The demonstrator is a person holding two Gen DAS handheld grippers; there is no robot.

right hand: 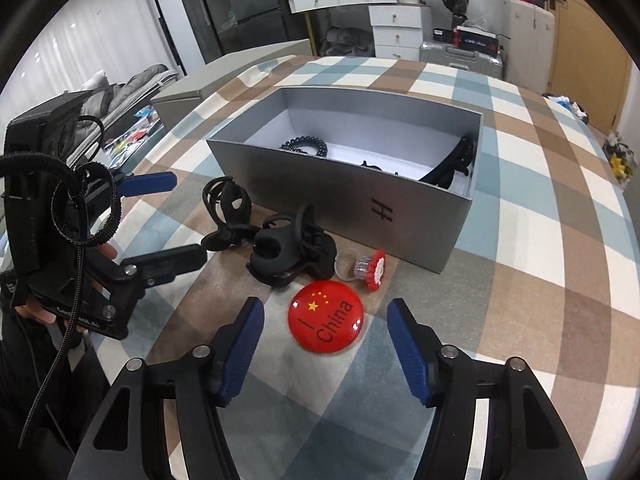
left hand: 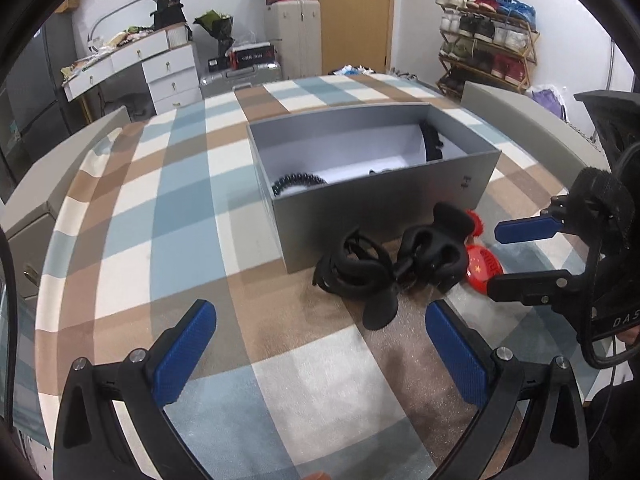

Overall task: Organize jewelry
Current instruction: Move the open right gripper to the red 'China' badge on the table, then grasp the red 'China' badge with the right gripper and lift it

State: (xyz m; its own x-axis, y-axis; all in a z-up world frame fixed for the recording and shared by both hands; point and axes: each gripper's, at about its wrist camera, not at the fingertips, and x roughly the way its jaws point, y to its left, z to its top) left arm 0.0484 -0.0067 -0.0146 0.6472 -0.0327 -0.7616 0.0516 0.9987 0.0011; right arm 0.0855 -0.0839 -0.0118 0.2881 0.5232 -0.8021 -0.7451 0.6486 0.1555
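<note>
A round red "I China" badge (right hand: 326,320) lies flat on the checked cloth between the blue pads of my right gripper (right hand: 325,305). The jaws stand open, a gap on each side of the badge. Just beyond it are a red-and-white rosette on a clear ring (right hand: 370,270) and two black hair claws (right hand: 288,256) (right hand: 226,216). My left gripper (left hand: 320,308) is open and empty, a little short of the claws (left hand: 352,268). The open grey box (right hand: 360,204) holds a black bead bracelet (right hand: 304,146) and a black band (right hand: 452,164).
The checked cloth (left hand: 160,208) covers the whole table. A grey lid-like piece (right hand: 224,80) sits off its far left edge. Beyond the table stand white drawers (left hand: 168,72), suitcases (left hand: 294,36) and a shoe rack (left hand: 488,40).
</note>
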